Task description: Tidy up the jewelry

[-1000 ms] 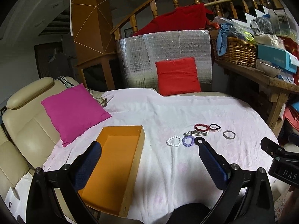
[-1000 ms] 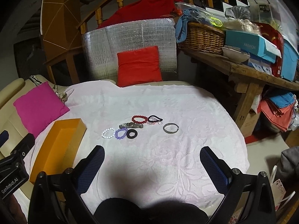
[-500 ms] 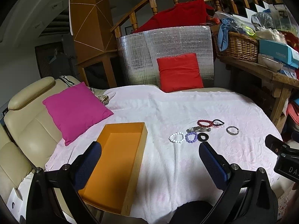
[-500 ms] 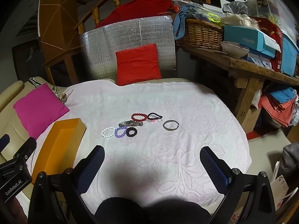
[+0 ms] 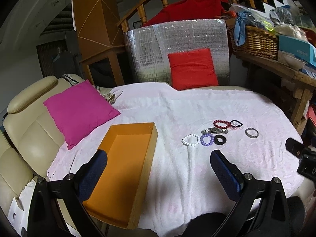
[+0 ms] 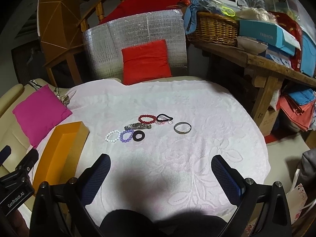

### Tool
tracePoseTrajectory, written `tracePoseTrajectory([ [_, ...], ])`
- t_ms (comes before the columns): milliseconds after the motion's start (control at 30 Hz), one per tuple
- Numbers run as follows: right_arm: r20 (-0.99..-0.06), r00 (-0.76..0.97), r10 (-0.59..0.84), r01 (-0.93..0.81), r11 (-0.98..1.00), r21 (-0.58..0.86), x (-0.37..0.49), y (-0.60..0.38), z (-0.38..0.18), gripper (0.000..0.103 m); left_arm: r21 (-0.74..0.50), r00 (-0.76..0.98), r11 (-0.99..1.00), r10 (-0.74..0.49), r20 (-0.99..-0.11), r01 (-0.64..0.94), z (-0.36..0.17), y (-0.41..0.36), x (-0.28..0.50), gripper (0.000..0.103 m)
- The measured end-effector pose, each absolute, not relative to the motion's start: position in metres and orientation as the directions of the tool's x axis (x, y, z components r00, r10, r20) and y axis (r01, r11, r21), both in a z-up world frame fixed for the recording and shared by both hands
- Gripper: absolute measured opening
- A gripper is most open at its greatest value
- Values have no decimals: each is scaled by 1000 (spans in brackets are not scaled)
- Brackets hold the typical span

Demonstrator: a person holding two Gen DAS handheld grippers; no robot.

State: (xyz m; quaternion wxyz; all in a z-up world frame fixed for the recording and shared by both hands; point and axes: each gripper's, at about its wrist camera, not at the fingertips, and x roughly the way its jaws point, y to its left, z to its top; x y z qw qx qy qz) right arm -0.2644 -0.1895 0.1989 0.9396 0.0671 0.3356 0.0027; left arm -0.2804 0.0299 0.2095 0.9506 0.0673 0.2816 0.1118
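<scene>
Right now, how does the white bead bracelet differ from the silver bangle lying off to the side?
The white bead bracelet is a ring of round white beads; the silver bangle is one smooth metal band. The white bead bracelet touches the purple bead bracelet in the cluster; the silver bangle lies alone. The white bead bracelet is nearest the orange box, the silver bangle farthest. Both lie flat on the pink cloth.

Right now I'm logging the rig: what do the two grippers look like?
Both match: left gripper and right gripper have black angular frames with silver bolts and dark blue textured pads. The left one's body reads "GenRobot.AI" in white.
</scene>
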Motion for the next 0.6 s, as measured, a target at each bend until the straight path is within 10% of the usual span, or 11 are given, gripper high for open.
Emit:
tracePoseTrajectory([
  [600, -696, 708, 123, 142, 940, 310, -125, -241, 116, 103, 131, 674, 991, 113, -730, -24, 128, 61, -120, 103],
])
